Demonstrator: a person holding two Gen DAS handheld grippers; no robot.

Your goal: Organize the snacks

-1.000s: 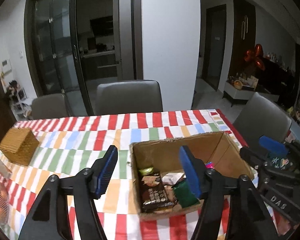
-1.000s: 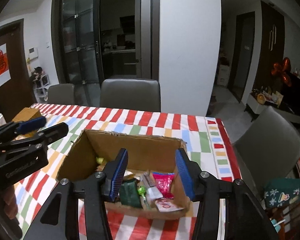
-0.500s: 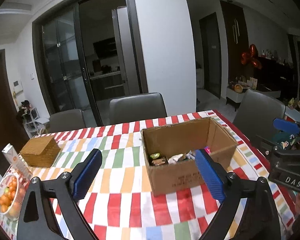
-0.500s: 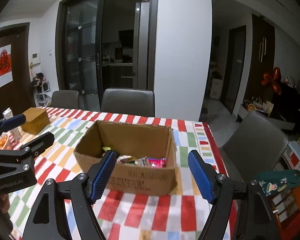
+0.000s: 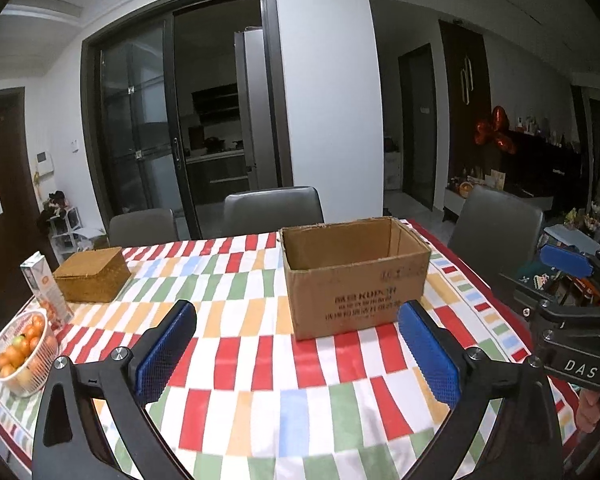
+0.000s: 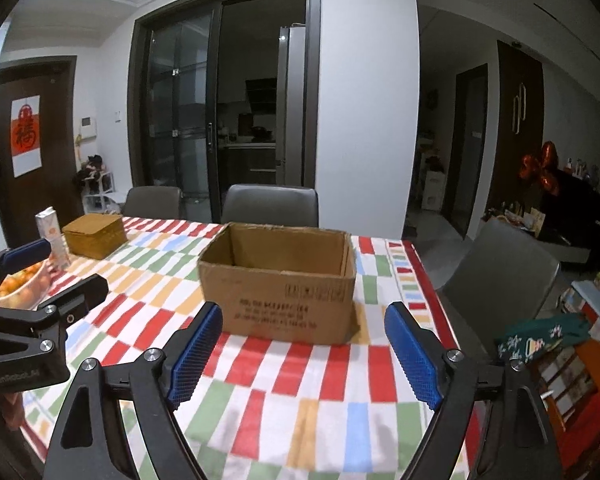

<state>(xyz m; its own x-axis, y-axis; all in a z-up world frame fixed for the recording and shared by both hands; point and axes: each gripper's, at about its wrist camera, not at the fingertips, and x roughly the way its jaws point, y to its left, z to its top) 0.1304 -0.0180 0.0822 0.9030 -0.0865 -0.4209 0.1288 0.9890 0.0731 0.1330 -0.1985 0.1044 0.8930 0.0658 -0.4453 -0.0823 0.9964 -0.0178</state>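
Observation:
An open brown cardboard box (image 5: 356, 276) stands on the striped tablecloth; it also shows in the right wrist view (image 6: 278, 282). From this low angle its contents are hidden behind the front wall. My left gripper (image 5: 296, 354) is open and empty, held back from the box above the cloth. My right gripper (image 6: 300, 354) is open and empty, also short of the box. Each gripper shows at the edge of the other's view.
A woven box (image 5: 92, 274), a juice carton (image 5: 44, 290) and a bowl of oranges (image 5: 20, 354) sit at the table's left. Grey chairs (image 5: 274, 210) stand behind and at the right (image 6: 500, 276). Bags and boxes (image 6: 568, 344) lie at the right.
Both grippers have pulled back and dropped lower from over the box. The snacks seen inside it earlier are now hidden by its front wall. Both jaws have opened wider.

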